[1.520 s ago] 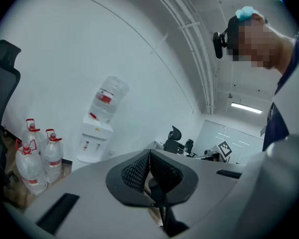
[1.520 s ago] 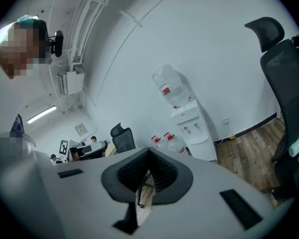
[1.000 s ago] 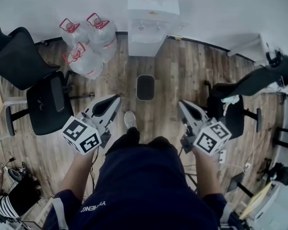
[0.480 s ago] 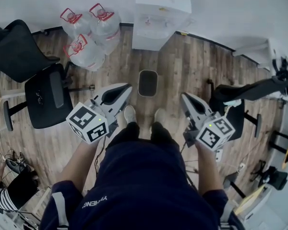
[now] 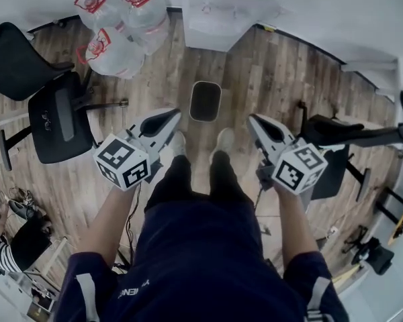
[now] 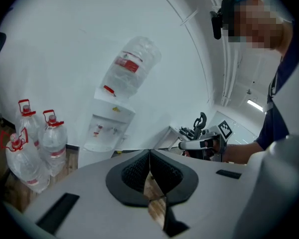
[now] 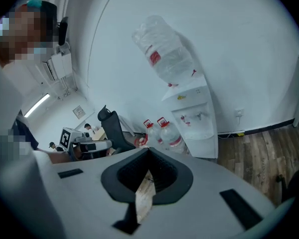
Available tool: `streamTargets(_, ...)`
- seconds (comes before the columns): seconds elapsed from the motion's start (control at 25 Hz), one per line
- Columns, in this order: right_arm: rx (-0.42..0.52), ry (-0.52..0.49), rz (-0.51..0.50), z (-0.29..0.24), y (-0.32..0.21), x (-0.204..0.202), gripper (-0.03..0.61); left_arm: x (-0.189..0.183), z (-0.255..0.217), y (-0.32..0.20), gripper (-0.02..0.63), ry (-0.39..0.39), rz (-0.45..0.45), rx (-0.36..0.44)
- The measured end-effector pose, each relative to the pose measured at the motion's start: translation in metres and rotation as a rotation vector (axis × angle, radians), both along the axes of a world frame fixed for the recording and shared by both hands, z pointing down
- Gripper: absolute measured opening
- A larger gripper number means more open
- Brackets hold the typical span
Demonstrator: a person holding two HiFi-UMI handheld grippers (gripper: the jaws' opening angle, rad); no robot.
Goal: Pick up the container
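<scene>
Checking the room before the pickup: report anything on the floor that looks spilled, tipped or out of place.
Nothing stands out. The black bin stands upright on the wood floor, three water jugs sit together beside the water dispenser, and no spill shows.

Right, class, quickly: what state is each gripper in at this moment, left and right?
Grey left gripper: jaws closed, holding nothing.
Grey right gripper: jaws closed, holding nothing.

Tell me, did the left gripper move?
Yes. The left gripper has moved forward, closer to the bin on the floor.
</scene>
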State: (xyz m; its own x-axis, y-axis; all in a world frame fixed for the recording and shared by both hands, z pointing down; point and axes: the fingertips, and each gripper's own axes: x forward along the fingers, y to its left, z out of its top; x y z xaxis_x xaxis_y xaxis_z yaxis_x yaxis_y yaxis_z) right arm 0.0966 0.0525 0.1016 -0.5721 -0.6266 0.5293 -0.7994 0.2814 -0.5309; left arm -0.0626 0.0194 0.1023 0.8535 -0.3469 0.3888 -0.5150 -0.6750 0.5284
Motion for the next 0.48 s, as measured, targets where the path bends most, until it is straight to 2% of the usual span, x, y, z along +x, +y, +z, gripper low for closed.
streamTargets(0.24, -0.192, 0.016, -0.111, 0.116, -0.019, 0.019, 0.017, 0.026, 0.096, -0.001, 0.026, -0.031, -0.03, -0.121)
streamTargets(0.48, -0.35, 0.059, -0.186, 0.244, -0.024, 0.021, 0.017, 0.022, 0.223, 0.009, 0.026, -0.138, -0.064, -0.261)
